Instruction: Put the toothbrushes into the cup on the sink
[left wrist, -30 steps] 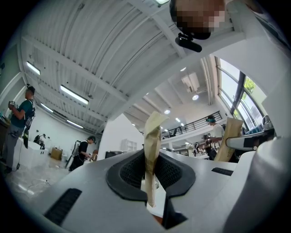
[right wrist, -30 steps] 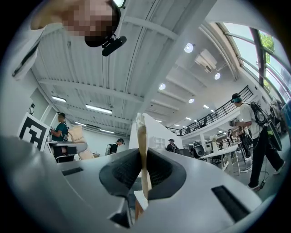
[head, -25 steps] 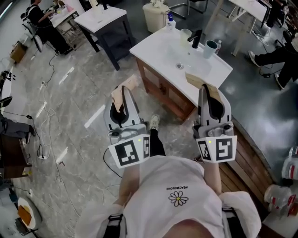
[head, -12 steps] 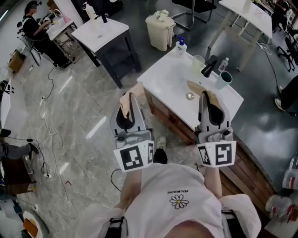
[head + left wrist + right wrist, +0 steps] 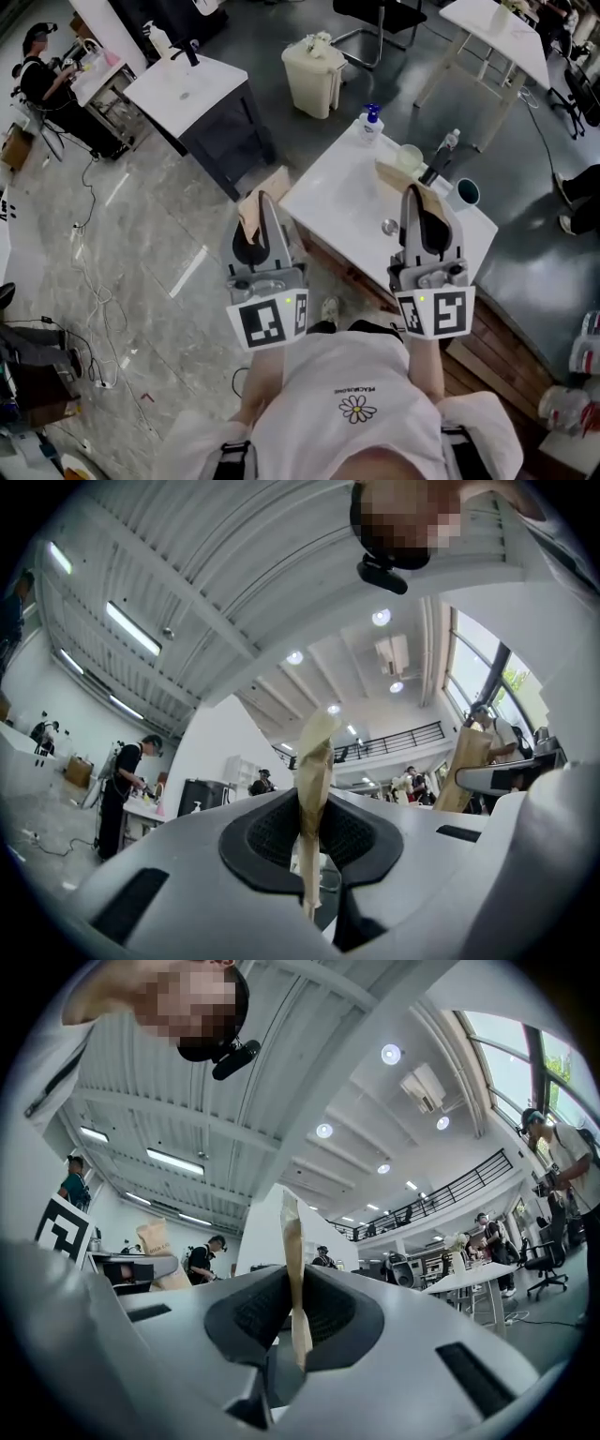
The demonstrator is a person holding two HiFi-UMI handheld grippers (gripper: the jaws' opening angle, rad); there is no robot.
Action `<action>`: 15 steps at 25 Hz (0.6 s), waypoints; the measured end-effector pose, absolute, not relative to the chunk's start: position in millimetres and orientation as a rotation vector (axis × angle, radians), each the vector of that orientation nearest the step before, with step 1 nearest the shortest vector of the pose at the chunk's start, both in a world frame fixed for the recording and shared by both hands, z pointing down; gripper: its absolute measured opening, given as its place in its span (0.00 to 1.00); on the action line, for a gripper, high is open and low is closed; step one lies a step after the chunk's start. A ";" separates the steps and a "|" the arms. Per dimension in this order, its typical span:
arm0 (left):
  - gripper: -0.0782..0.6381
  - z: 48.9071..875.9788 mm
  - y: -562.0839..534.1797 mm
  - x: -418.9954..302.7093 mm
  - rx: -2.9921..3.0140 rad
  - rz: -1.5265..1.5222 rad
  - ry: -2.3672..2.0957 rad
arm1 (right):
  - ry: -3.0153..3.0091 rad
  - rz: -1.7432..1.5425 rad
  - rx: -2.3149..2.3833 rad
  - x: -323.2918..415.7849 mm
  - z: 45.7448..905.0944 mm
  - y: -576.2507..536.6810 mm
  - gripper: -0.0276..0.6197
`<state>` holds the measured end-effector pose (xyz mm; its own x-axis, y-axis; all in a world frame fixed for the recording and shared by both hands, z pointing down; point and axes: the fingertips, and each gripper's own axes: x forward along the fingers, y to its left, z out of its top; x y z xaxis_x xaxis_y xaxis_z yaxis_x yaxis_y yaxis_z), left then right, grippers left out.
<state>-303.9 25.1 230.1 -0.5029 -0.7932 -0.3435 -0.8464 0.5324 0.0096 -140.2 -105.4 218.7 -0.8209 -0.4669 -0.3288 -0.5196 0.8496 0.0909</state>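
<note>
My left gripper (image 5: 263, 208) is shut on a tan paper-wrapped toothbrush (image 5: 253, 208) that sticks out past its tips. The right gripper (image 5: 419, 195) is likewise shut on a second tan wrapped toothbrush (image 5: 397, 175). Both are held side by side, pointing toward the white sink counter (image 5: 335, 199) ahead. On the counter's far side stand a dark cup (image 5: 466, 192), a pale cup (image 5: 409, 156) and a black faucet (image 5: 437, 165). In the left gripper view the packet (image 5: 314, 780) stands upright between the jaws of that gripper (image 5: 314, 855). The right gripper view shows its packet (image 5: 292, 1269) pinched the same way in that gripper (image 5: 295, 1330).
A blue-capped soap bottle (image 5: 372, 120) stands at the counter's back corner. A dark cabinet with a white top (image 5: 183, 89) and a pale bin (image 5: 314, 70) stand beyond it. Cables (image 5: 84, 272) trail over the marble floor at left. A wooden platform (image 5: 506, 347) runs along the right.
The sink counter has slid closer under the grippers as the person walks toward it. Both grippers keep hold of their packets and stay side by side.
</note>
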 end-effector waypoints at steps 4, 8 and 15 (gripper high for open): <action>0.18 239.8 17.8 -315.5 -1.382 0.258 2.497 | 2.755 0.251 -0.749 -152.9 225.2 -110.9 0.09; 0.18 241.3 14.7 -321.8 -1.382 0.257 2.511 | 2.759 0.240 -0.739 -162.0 224.4 -115.8 0.09; 0.18 239.3 -8.2 -309.6 -1.407 0.278 2.502 | 2.743 0.232 -0.746 -148.8 222.2 -128.9 0.09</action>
<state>-309.6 -8.2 239.3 -0.4989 -0.8081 -0.3132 -0.8571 0.5136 0.0400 -148.8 -128.9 222.2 -0.8243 -0.4692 -0.3167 -0.5157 0.8532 0.0782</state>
